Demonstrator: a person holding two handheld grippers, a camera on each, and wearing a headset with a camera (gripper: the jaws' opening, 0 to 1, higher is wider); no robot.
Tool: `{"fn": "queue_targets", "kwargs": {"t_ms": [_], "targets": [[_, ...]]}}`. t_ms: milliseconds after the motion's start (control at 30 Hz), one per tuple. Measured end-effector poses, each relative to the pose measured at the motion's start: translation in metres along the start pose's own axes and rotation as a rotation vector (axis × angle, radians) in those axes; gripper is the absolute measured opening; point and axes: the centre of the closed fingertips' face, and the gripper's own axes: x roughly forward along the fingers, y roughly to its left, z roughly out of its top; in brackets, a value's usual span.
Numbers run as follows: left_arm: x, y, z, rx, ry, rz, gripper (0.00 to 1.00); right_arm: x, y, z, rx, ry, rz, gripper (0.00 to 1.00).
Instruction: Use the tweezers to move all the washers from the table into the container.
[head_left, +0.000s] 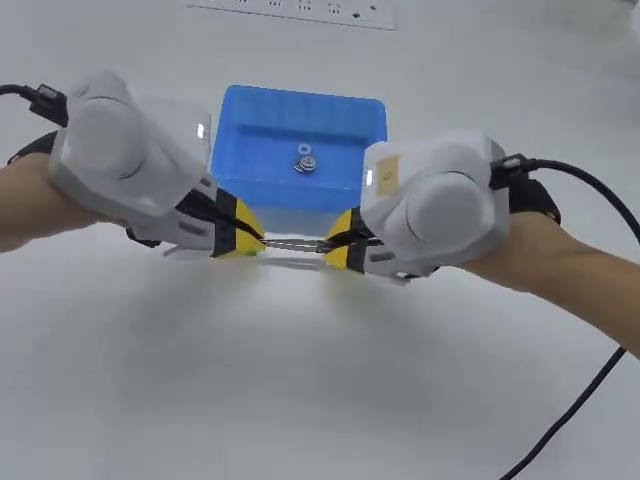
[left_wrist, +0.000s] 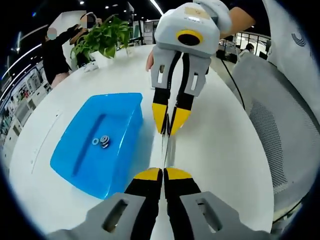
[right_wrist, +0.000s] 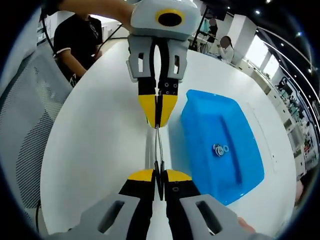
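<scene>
Thin metal tweezers (head_left: 295, 243) hang level between my two grippers, just in front of the blue container (head_left: 260, 130). My left gripper (head_left: 243, 240) is shut on one end and my right gripper (head_left: 340, 250) is shut on the other, the tips facing each other. A few washers (head_left: 306, 161) lie in a small pile inside the container. In the left gripper view, my jaws (left_wrist: 163, 173) pinch the tweezers (left_wrist: 165, 147), with the right gripper (left_wrist: 169, 122) opposite and the container (left_wrist: 82, 165) to the left. In the right gripper view, my jaws (right_wrist: 159, 175) clamp the tweezers (right_wrist: 158, 145).
The white table (head_left: 300, 380) spreads wide in front of the grippers. A power strip (head_left: 300, 10) lies at its far edge. A black cable (head_left: 570, 420) trails from the right gripper. A potted plant (left_wrist: 102, 37) and a mesh chair (left_wrist: 280, 125) stand around the table, with people behind.
</scene>
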Motion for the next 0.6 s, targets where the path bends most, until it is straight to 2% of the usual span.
{"fn": "queue_targets", "kwargs": {"t_ms": [100,200,233,300,433,467,500,600], "targets": [[0.0038,0.0013,-0.0055,0.036,0.042,0.011,0.06,0.0019,0.0004,-0.0012,-0.012,0.010,0.005,0.08],[0.0063,0.0000,-0.0076,0.041,0.054,0.015,0.06,0.0020,0.0010,-0.0019,-0.008,0.009,0.010,0.08],[0.0057,0.0028,-0.0044,0.035,0.036,0.030,0.06,0.0018,0.0007,-0.0025,-0.004,0.012,0.011,0.08],[0.0050,0.0001,-0.0058,0.024,0.045,0.022,0.06,0.0014,-0.0006,-0.0028,0.005,0.009,0.011,0.09],[0.0037,0.0023,-0.0056,0.017,0.065,0.040,0.09,0.0010,-0.0025,-0.0033,0.013,0.015,0.010,0.11],[0.0030,0.0033,-0.0062,0.013,0.069,0.047,0.10,0.0007,-0.0033,-0.0038,0.021,0.014,0.014,0.11],[0.0026,0.0029,-0.0066,0.006,0.070,0.046,0.11,0.0003,-0.0027,-0.0045,0.065,0.013,0.023,0.12],[0.0004,0.0017,-0.0086,-0.011,0.077,0.043,0.11,-0.0008,-0.0045,-0.0068,0.097,0.009,0.030,0.12]]}}
